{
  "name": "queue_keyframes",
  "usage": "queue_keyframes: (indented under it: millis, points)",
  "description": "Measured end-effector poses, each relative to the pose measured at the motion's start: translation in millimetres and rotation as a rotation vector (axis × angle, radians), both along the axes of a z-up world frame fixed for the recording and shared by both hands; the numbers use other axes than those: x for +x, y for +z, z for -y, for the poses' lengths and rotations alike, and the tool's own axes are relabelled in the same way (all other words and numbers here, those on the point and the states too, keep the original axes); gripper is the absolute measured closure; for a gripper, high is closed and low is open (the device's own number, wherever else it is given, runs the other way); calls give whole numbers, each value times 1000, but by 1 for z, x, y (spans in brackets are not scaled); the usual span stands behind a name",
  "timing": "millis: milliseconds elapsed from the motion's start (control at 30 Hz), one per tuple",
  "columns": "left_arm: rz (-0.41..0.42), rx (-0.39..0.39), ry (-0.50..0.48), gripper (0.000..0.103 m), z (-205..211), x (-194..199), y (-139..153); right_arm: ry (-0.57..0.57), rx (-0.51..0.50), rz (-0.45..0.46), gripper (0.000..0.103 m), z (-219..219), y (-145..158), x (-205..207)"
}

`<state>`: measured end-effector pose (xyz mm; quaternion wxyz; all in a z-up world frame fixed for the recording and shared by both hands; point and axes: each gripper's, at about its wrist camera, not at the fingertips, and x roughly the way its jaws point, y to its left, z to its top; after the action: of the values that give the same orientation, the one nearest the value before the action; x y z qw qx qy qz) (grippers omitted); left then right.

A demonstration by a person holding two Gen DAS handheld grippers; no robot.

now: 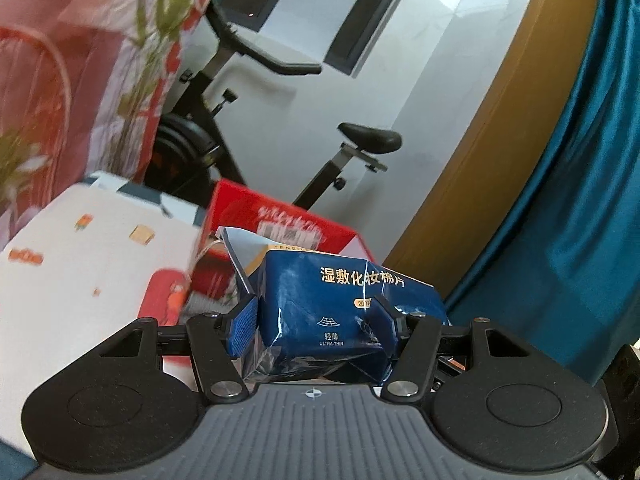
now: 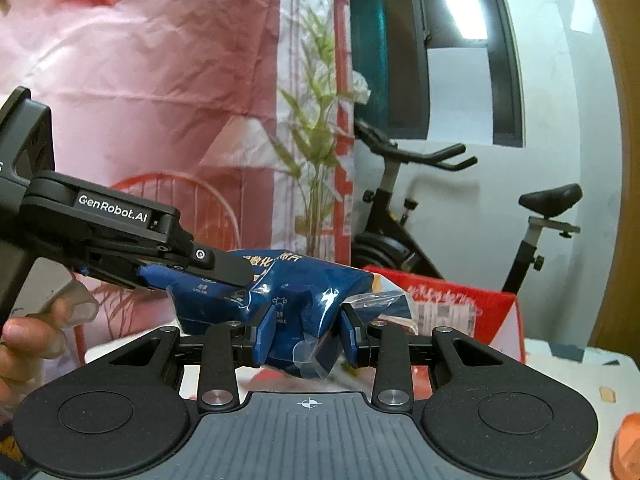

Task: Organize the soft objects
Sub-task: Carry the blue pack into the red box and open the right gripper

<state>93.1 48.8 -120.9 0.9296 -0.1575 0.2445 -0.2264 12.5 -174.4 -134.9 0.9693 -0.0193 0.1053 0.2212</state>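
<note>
gripping one blue cotton-pad pack from two sides keeps the limp bag from sagging while it hangs above the white bench, the red box at its 12 o'clock. left gripper jaws pinch its boxy end; right gripper jaws pinch the crumpled film end. glossy, creased, gold lettering; contents probably thin pads.

Pack's lower half behind claw fingers

Cotton-pad pack: glossy crinkled plastic film; gripper pads: textured.
</note>
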Motion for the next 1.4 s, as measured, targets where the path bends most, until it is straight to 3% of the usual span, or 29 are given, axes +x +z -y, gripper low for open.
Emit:
queue_keyframes:
  millis: [233,400,567,700,1000,1200,1400]
  points:
    - [66,20,-50,38,18,43,24,-9,7,24,70,19,34,44]
    - [-7,-26,-77,35,32,99,25,-13,-39,12,69,34,49,99]
    - [-51,5,-104,33,52,146,23,-47,-63,-23,69,49,51,155]
    - [-41,36,-106,32,65,175,15,-51,-66,-24,69,60,40,190]
    - [-154,92,-100,32,83,237,-24,-54,-88,-155,69,71,-10,260]
    - [-252,92,-98,32,83,258,-55,-42,-133,-257,69,70,-49,285]
    - [-268,114,-101,32,83,269,-64,-52,-78,-322,70,76,-66,296]
